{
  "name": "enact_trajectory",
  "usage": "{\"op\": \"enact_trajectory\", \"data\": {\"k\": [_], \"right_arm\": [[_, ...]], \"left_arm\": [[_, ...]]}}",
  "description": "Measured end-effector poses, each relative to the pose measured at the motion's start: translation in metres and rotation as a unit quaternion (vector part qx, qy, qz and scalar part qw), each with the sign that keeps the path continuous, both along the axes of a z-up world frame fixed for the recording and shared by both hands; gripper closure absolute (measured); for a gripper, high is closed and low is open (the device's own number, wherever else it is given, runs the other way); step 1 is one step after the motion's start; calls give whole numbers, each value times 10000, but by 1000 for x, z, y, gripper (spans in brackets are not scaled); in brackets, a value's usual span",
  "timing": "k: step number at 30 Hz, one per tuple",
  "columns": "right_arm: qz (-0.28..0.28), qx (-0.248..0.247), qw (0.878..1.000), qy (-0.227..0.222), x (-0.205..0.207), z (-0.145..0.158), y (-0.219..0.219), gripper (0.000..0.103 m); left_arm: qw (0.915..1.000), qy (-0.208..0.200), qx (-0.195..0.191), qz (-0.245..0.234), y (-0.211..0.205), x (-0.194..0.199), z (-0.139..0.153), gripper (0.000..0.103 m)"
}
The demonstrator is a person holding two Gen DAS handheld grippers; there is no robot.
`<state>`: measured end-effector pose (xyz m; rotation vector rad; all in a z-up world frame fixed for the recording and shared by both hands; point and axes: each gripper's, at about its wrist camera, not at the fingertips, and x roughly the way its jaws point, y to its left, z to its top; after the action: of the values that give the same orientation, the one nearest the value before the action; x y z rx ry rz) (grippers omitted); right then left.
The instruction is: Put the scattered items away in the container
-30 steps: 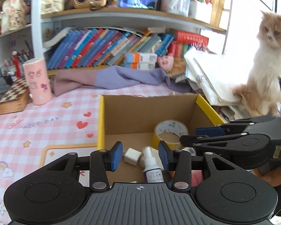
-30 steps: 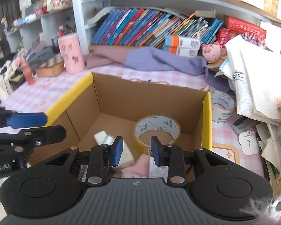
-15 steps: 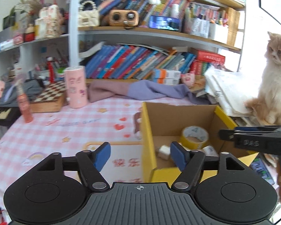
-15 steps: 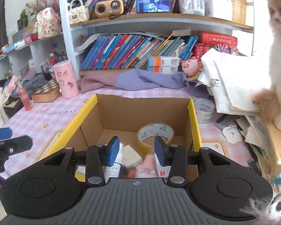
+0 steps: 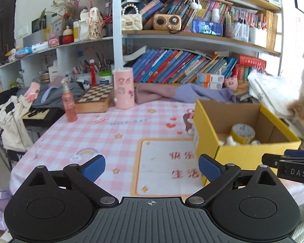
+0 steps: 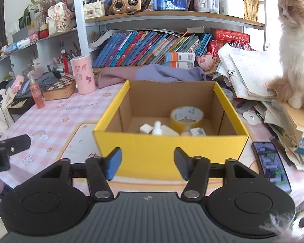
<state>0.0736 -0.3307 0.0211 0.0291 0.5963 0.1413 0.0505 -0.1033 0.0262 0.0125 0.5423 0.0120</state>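
**A:** Which container, and where does it stand?

**B:** One open cardboard box with yellow outer walls, on the pink-and-white checked tablecloth, directly ahead of the right gripper and to the right of the left gripper.

**A:** Contents, counted?

**B:** One roll of yellow-backed adhesive tape standing near the back right; one small white spray bottle near the front wall; two pale block-shaped pieces beside the bottle; one further pale item right of them, too blurred to name.

**A:** State of the two grippers?

**B:** Left: blue pads spread wide, having just been opening, nothing between them but tablecloth. Right: pads parted to a moderate gap, also having just been opening, empty, facing the box's front wall without touching it.

**A:** Items outside the box?

**B:** One pink cylindrical canister with printed figures, one pink spray bottle, one wooden chessboard case, one dark smartphone lying right of the box, and one long-haired cream-and-orange cat sitting on stacked papers.
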Motion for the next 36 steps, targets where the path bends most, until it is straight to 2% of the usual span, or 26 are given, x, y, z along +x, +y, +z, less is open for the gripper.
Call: {"op": "enact_trajectory", "data": {"k": [13, 24, 36], "right_arm": [[-66, -92, 9997, 200, -41, -14, 33, 18], [-109, -138, 9989, 438, -55, -22, 42, 14], [-119, -156, 9985, 509, -62, -24, 46, 11]], "left_arm": [[9985, 504, -15, 204, 22, -28, -21, 2], [9970, 768, -76, 87, 28, -35, -30, 0], [9956, 933, -92, 4, 31, -39, -32, 0]]}}
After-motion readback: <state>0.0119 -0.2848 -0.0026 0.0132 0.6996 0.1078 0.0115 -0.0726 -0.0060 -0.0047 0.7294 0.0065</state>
